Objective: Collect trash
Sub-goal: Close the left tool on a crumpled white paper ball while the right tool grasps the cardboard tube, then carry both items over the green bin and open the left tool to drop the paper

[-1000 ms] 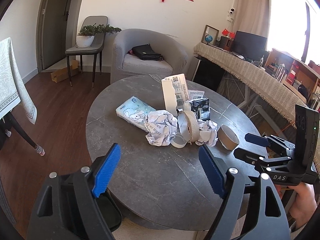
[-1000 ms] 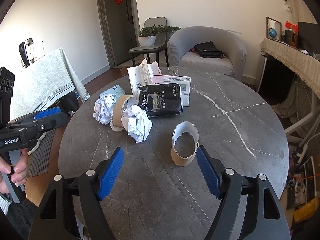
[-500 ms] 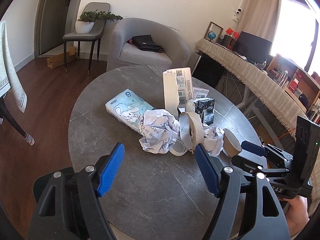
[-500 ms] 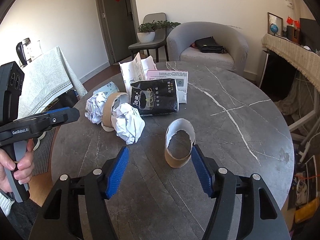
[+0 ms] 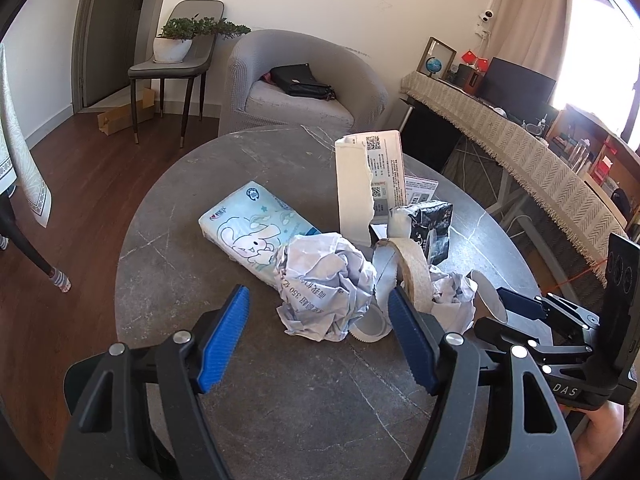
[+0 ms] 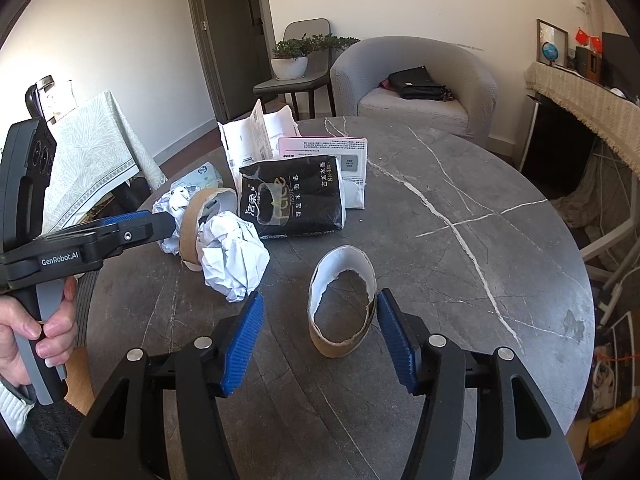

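Observation:
Trash lies on a round grey marble table [image 5: 280, 400]. My left gripper [image 5: 320, 328] is open, its blue pads on either side of a crumpled white paper ball [image 5: 324, 284], just short of it. Beside the ball stand a cardboard tape ring [image 5: 412, 272] and a second paper ball [image 5: 452, 296]. My right gripper [image 6: 316, 340] is open around a torn cardboard ring [image 6: 340, 312] that stands on the table [image 6: 480, 280]. The right pad is close to the ring's side. The second paper ball [image 6: 232, 256] lies left of it.
A black tissue pack [image 6: 292, 200], a torn white envelope [image 5: 352, 192], a pink-edged leaflet [image 6: 340, 152] and a blue tissue pack [image 5: 256, 228] lie behind the trash. A grey armchair [image 5: 296, 84] and a chair with a plant [image 5: 176, 56] stand beyond the table.
Both grippers have moved forward over the table. The left one has closed in on the paper ball, and the right one now brackets the cardboard ring. Both stay open.

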The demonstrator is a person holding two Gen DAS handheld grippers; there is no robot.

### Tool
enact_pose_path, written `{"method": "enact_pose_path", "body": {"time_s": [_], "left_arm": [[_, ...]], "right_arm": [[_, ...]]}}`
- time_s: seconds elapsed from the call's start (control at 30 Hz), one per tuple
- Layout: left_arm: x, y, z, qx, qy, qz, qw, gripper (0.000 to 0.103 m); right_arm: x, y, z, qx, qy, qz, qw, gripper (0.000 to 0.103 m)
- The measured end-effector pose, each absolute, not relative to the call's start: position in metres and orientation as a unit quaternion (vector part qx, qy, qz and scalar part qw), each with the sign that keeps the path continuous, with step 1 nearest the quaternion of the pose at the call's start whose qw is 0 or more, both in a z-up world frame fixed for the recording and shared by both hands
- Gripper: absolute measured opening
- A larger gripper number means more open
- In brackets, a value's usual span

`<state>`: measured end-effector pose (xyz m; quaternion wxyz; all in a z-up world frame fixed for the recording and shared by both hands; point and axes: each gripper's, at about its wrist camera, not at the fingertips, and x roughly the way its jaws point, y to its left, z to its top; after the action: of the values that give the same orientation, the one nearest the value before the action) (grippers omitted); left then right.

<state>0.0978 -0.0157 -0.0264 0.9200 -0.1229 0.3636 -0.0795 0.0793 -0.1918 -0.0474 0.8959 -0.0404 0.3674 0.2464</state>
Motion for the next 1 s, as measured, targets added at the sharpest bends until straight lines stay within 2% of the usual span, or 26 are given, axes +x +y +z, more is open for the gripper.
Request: {"method": "enact_pose_path", "body": {"time_s": [0.17, 0.3, 0.37, 0.73, 1.0], "left_arm": [[0.107, -0.016, -0.030, -0.125, 0.373, -0.076, 0.916, 0.069], [0.108, -0.012, -0.032, -0.127, 0.378, -0.067, 0.915, 0.054], [0.107, -0.011, -0.032, -0.131, 0.376, -0.070, 0.915, 0.053], [0.088, -0.012, -0.012, -0.122, 0.353, -0.088, 0.923, 0.052], [0.070, 0.015, 0.004, -0.124, 0.340, -0.074, 0.929, 0.051]], "right_arm": [[0.085, -0.187, -0.049, -0.045, 0.373, 0.246, 0.894, 0.054], [0.089, -0.183, -0.050, -0.053, 0.379, 0.235, 0.894, 0.041], [0.090, -0.182, -0.051, -0.056, 0.383, 0.231, 0.893, 0.035], [0.080, -0.182, -0.023, -0.049, 0.354, 0.222, 0.907, 0.034], [0.069, -0.156, 0.007, -0.045, 0.325, 0.251, 0.911, 0.034]]}}
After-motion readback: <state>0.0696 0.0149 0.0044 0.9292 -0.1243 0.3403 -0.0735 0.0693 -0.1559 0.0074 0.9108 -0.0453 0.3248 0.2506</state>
